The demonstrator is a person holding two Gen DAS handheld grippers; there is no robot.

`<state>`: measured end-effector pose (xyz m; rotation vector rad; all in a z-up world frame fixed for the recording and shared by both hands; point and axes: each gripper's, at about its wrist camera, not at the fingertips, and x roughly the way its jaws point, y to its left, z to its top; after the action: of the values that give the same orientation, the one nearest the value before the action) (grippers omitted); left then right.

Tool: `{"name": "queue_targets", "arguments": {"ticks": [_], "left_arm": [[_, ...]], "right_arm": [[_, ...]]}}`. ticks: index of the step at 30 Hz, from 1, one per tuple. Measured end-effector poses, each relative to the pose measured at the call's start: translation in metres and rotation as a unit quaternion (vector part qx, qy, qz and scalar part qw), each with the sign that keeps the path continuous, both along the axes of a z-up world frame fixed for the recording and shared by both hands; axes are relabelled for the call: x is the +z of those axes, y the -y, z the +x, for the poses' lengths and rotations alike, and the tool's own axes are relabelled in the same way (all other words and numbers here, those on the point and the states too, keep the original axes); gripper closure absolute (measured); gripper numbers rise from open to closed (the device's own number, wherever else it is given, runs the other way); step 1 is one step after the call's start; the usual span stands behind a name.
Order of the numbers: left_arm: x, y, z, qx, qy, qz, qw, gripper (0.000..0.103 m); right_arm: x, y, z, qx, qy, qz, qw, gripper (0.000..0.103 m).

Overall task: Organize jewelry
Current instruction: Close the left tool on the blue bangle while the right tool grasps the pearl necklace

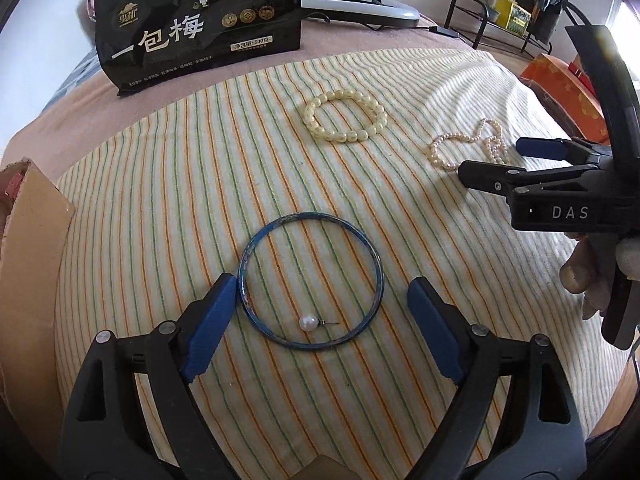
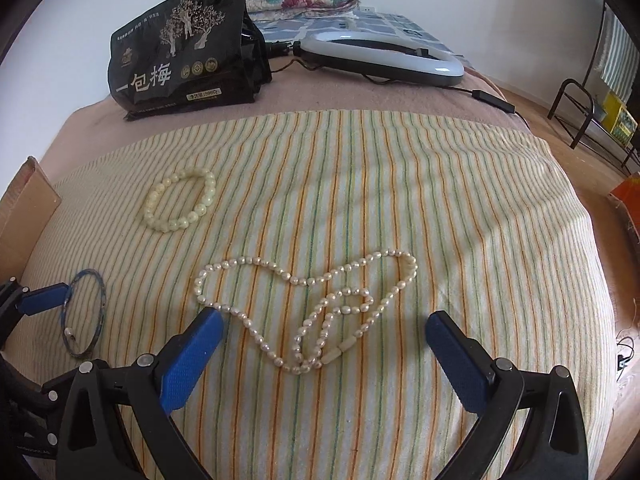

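A blue bangle (image 1: 311, 280) lies on the striped cloth (image 1: 200, 184), with a pearl earring (image 1: 309, 324) inside its ring. My left gripper (image 1: 320, 300) is open and empty, its fingers either side of the bangle's near half. A cream bead bracelet (image 1: 345, 116) lies farther back. A long pearl necklace (image 2: 312, 304) lies in loops on the cloth. My right gripper (image 2: 324, 332) is open and empty just before it; it also shows in the left wrist view (image 1: 492, 160). The bangle (image 2: 83, 312) and the bracelet (image 2: 180, 204) show at left in the right wrist view.
A black snack bag (image 1: 200, 24) stands at the back of the bed. A white ring lamp (image 2: 380, 56) with a cable lies behind. A cardboard box (image 1: 28, 248) is at the left edge. An orange box (image 1: 568, 88) and a metal rack (image 1: 500, 20) stand at right.
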<state>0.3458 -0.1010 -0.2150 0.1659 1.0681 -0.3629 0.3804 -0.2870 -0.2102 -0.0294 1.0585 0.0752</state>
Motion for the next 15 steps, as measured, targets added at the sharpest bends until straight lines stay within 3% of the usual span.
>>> {"name": "queue_targets", "arguments": {"ticks": [4,6,7,9,12,14,15], "left_arm": [[-0.001,-0.002,0.001,0.009,0.004,-0.007,0.9999,0.015],[0.000,-0.004,0.001,0.011,0.007,-0.007,0.9999,0.021],[0.001,-0.005,0.001,0.013,0.009,-0.008,0.9998,0.027],[0.002,-0.010,0.003,0.016,0.007,-0.017,0.9997,0.028],[0.003,-0.010,0.003,0.013,0.008,-0.019,0.9997,0.028],[0.003,-0.010,0.002,0.011,0.011,-0.018,0.9997,0.029],[0.003,-0.011,0.002,0.012,0.011,-0.020,0.9997,0.029]], "right_arm": [[0.000,-0.003,0.005,0.007,0.001,-0.014,1.000,0.000],[0.000,-0.005,0.008,0.014,-0.002,-0.020,1.000,0.001],[0.000,-0.006,0.010,0.017,-0.003,-0.021,1.000,0.003],[0.002,-0.007,0.009,0.027,-0.003,-0.008,1.000,0.014],[0.005,-0.011,0.006,0.045,-0.002,0.003,0.999,0.043],[0.008,-0.012,0.005,0.053,-0.002,0.012,0.998,0.076],[0.009,-0.012,0.005,0.057,-0.005,0.021,0.998,0.082]]}}
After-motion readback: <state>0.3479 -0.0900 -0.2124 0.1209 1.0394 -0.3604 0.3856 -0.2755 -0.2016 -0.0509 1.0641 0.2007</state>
